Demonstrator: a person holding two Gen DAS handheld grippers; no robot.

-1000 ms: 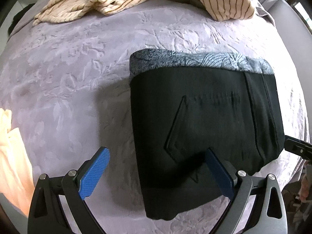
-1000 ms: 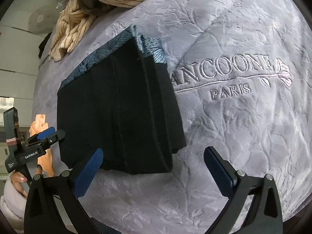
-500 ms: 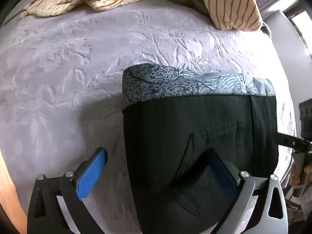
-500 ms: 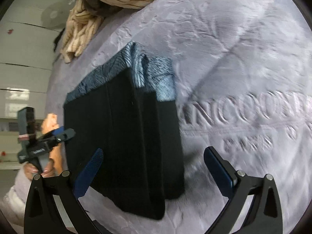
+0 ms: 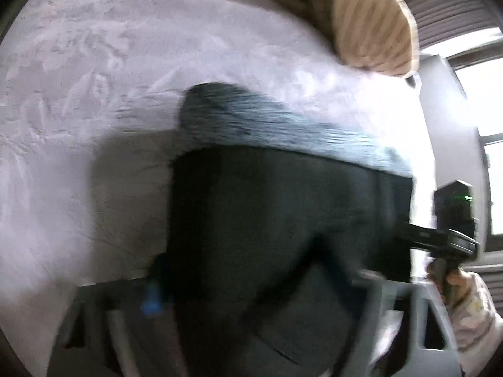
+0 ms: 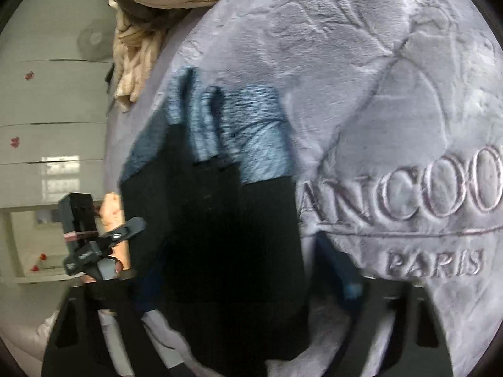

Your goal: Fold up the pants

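A lilac bedspread with a pressed leaf pattern covers the bed and carries everything; in the right wrist view it shows raised lettering beyond the right-hand jaw, which the left wrist view does not show. The folded black pants, with a blue-grey patterned band along their far edge, lie flat on the bedspread and run back between the jaws of both grippers. A heap of cream striped clothes sits well beyond the pants at the far edge of the bed. The left gripper is badly blurred; its jaws have just been closing and stand about half open, the near corner of the pants between them, but whether the pads press the cloth I cannot tell. The right gripper likewise has jaws that have just been closing, about half open, straddling the opposite near corner of the pants, contact unclear. Each view shows the other gripper, held in a hand, beside the pants' far side.
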